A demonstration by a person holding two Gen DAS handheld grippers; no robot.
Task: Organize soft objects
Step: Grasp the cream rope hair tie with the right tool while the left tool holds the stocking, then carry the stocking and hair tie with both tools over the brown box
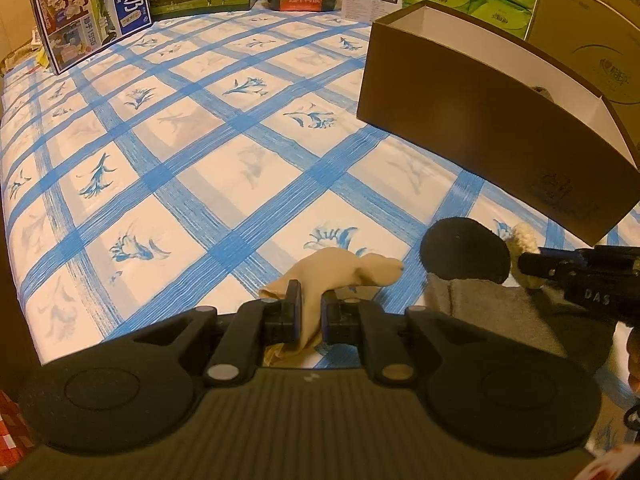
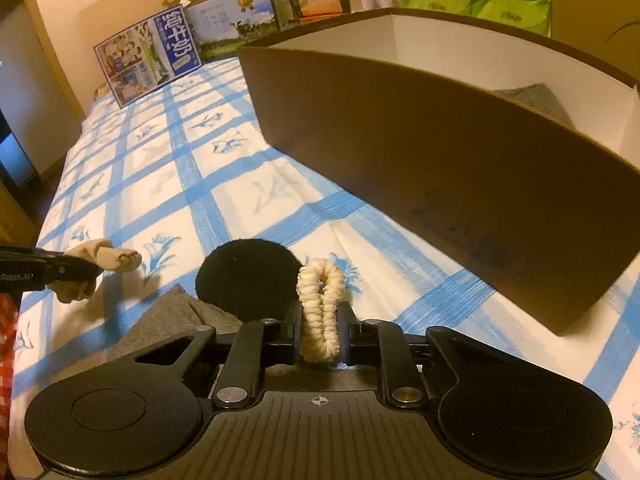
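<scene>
Left gripper point(image 1: 310, 312) clamped on beige stocking point(image 1: 340, 270), right gripper point(image 2: 320, 326) clamped on cream scrunchie point(image 2: 320, 300); brown box point(image 2: 420, 184) beyond both holds one grey cloth point(image 2: 532, 98); black pad point(image 2: 248, 276) and grey sock point(image 2: 176, 312) remain just ahead.

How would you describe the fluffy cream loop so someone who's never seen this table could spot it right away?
Start at the big brown box on the blue checked tablecloth. Just in front of its long side, the right gripper pinches the cream scrunchie. Beside it lie a flat round black pad and a grey cloth; only the scrunchie is a pale, ribbed, fuzzy ring.
</scene>
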